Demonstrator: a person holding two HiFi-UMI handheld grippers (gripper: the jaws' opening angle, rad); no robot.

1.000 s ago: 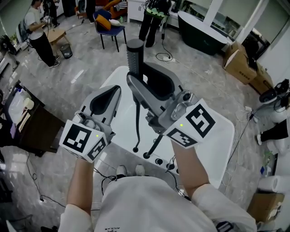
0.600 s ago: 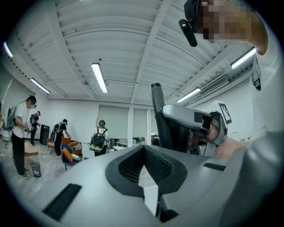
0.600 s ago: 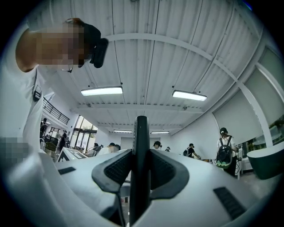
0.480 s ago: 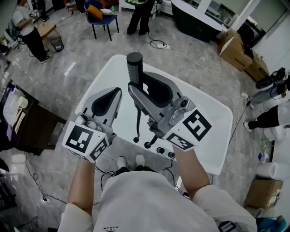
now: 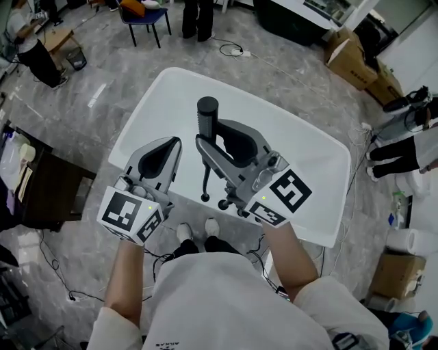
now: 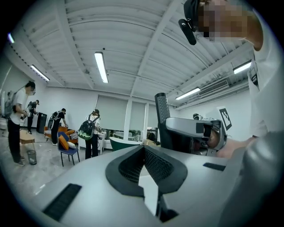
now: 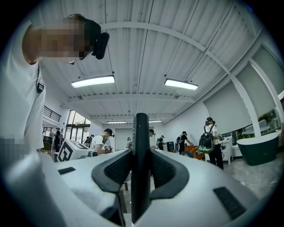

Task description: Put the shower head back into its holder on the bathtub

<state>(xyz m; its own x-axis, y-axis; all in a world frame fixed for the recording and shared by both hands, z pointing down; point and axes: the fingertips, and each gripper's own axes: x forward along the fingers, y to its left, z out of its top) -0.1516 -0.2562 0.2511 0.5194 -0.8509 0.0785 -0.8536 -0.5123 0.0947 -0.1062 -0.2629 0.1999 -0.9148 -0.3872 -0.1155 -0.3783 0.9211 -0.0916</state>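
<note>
- The right gripper (image 7: 141, 156) has its jaws closed on the shower head (image 7: 141, 133). A dark pad presses each side of the dark handle.
- The shower head (image 5: 207, 117) stands upright in that grip. Its rounded top rises above the jaw tips.
- In the head view, the right gripper (image 5: 219, 139) and the shower head are held over the white bathtub (image 5: 308, 154), toward its near end.
- Small dark fittings (image 5: 222, 204) sit at the bathtub's near rim, below the right gripper. It cannot be told which of them is the holder.
- The left gripper (image 6: 144, 153) has its jaws together at the tips, with nothing between them.
- In the head view, the left gripper (image 5: 172, 143) is just beside the right gripper, on its left, and apart from the shower head.
- The left gripper view shows the ribbed handle of the shower head (image 6: 162, 111) upright in the right gripper (image 6: 195, 133).
- The bathtub stands on a grey marbled floor (image 5: 89, 89).
- Cardboard boxes (image 5: 356, 58) lie at the upper right.
- A blue chair (image 5: 145, 15) stands at the top of the head view.
</note>
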